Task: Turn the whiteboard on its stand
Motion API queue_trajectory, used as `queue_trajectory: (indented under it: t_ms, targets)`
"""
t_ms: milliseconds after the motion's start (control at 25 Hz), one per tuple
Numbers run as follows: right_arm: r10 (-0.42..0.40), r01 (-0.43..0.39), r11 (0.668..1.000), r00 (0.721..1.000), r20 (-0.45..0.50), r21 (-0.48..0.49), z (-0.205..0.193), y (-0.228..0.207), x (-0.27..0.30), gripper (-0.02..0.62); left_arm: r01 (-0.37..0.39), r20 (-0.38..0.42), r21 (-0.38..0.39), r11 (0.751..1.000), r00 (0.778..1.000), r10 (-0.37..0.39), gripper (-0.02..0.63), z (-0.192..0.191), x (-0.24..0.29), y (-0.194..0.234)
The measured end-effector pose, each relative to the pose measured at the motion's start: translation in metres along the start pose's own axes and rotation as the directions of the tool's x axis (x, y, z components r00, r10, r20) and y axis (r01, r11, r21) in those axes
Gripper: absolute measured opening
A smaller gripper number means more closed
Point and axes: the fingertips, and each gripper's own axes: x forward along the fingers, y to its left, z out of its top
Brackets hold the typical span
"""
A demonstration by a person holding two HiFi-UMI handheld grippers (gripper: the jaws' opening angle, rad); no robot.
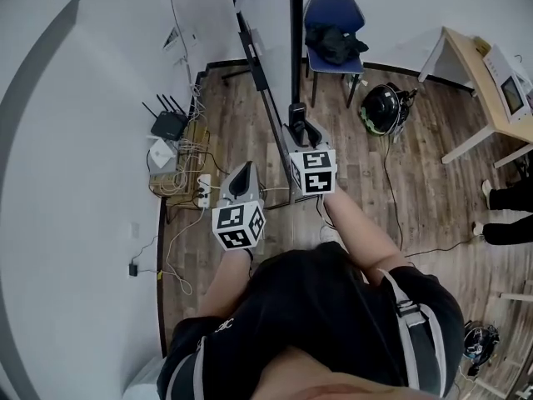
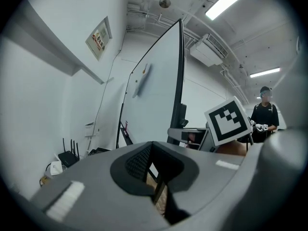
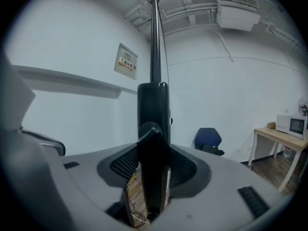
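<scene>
In the head view the whiteboard (image 1: 260, 52) stands edge-on ahead of me, its panel tilted between the black uprights of its stand (image 1: 296, 40). My right gripper (image 1: 300, 130) reaches that upright and is shut on a black lock handle (image 3: 153, 129) mounted on the post (image 3: 155, 42); the handle fills the gap between the pads. My left gripper (image 1: 242, 178) hangs back to the left of the stand, jaws together, with nothing in them. Its view shows the white board face (image 2: 154, 95) and the right gripper's marker cube (image 2: 227, 121).
A router (image 1: 169, 125), a power strip and tangled cables (image 1: 191, 186) lie by the left wall. Behind the board stands a blue chair (image 1: 333, 23); a black helmet (image 1: 383, 107) lies on the wood floor. A desk with a microwave (image 1: 491, 82) and a person's feet (image 1: 500, 198) are right.
</scene>
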Motion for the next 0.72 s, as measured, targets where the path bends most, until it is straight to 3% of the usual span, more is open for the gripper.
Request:
queue_trajectory:
  t_ms: [520, 720]
  targets:
    - [-0.010, 0.010, 1.000, 0.999, 0.032, -0.004, -0.018, 0.006, -0.076, 0.192, 0.125, -0.019, -0.007, 0.992, 0.992, -0.125, 0.008, -0.023, -0.029, -0.037]
    - [-0.001, 0.001, 1.000, 0.999, 0.039, -0.002, -0.025, 0.004, -0.113, 0.192, 0.126, -0.011, -0.012, 0.992, 0.992, -0.126, 0.008, -0.027, -0.042, -0.061]
